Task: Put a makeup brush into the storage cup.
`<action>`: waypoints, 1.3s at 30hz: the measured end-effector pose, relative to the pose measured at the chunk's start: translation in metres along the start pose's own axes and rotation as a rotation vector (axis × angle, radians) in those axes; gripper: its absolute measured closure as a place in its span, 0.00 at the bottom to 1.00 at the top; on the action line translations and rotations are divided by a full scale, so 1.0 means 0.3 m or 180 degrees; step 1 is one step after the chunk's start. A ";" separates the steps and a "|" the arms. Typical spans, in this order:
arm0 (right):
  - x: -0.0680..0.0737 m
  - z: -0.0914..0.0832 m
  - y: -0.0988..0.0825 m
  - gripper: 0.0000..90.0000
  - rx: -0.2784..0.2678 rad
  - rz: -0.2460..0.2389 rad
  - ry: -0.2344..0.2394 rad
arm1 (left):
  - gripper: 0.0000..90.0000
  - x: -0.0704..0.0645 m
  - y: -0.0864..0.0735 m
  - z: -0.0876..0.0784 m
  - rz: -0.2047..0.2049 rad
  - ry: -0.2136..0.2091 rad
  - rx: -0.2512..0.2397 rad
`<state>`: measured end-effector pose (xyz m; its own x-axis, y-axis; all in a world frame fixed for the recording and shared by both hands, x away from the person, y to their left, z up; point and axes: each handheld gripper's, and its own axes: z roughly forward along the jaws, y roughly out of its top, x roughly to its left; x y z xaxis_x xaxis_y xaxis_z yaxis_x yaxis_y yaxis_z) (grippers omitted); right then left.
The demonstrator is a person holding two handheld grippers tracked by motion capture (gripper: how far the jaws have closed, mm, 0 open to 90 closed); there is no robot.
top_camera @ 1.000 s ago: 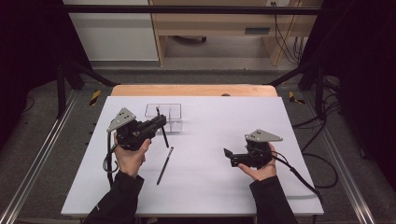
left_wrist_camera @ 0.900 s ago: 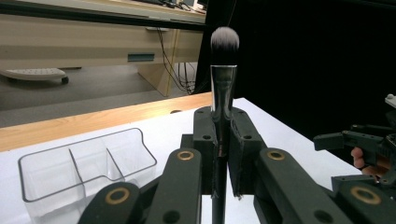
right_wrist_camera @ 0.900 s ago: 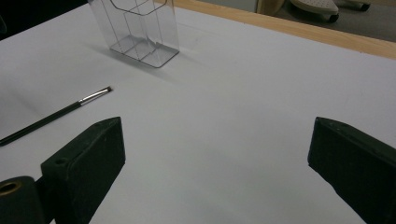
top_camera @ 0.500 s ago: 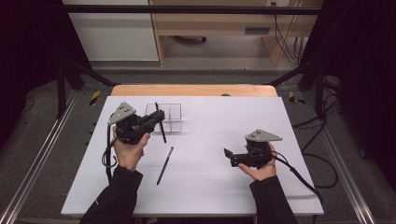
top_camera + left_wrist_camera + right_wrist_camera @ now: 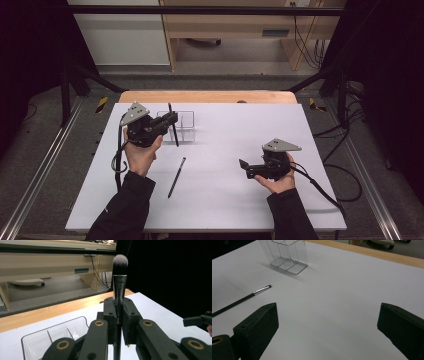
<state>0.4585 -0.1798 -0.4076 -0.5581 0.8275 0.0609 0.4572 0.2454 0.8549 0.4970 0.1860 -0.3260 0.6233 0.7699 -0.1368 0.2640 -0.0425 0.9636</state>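
My left gripper (image 5: 169,121) is shut on a black makeup brush (image 5: 173,129) and holds it upright just in front of a clear divided organizer (image 5: 187,116). In the left gripper view the jaws (image 5: 118,315) clamp the brush's handle, and its dark, white-tipped head (image 5: 120,262) stands above them. The organizer (image 5: 47,336) sits low at the left there. A thin dark brush (image 5: 177,176) lies loose on the white table, also visible in the right gripper view (image 5: 242,300). My right gripper (image 5: 243,169) rests open at the right, with bare table between its jaws (image 5: 327,322).
The white table top (image 5: 225,205) ends in a wooden strip (image 5: 210,96) at the far edge. Black frame rails run along both sides. A cable (image 5: 320,187) trails from the right gripper. The right gripper's tip (image 5: 197,320) shows far right in the left gripper view.
The left gripper has carried the brush a little farther away, toward the organizer, and the brush now stands more upright. The right gripper and the loose brush have stayed put.
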 end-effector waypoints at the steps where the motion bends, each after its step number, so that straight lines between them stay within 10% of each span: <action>1: 0.000 0.000 0.000 0.05 0.0000 0.0000 0.0000 | 0.92 0.002 0.003 0.004 0.0007 0.0003 0.0006; 39: -0.006 -0.011 0.006 0.04 -0.0031 0.0013 0.0027 | 0.92 0.125 0.056 0.143 0.0019 0.0294 0.0050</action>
<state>0.4581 -0.1825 -0.4045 -0.5622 0.8242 0.0688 0.4528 0.2371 0.8595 0.5562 0.1868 -0.3249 0.5545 0.8251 -0.1085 0.2724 -0.0568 0.9605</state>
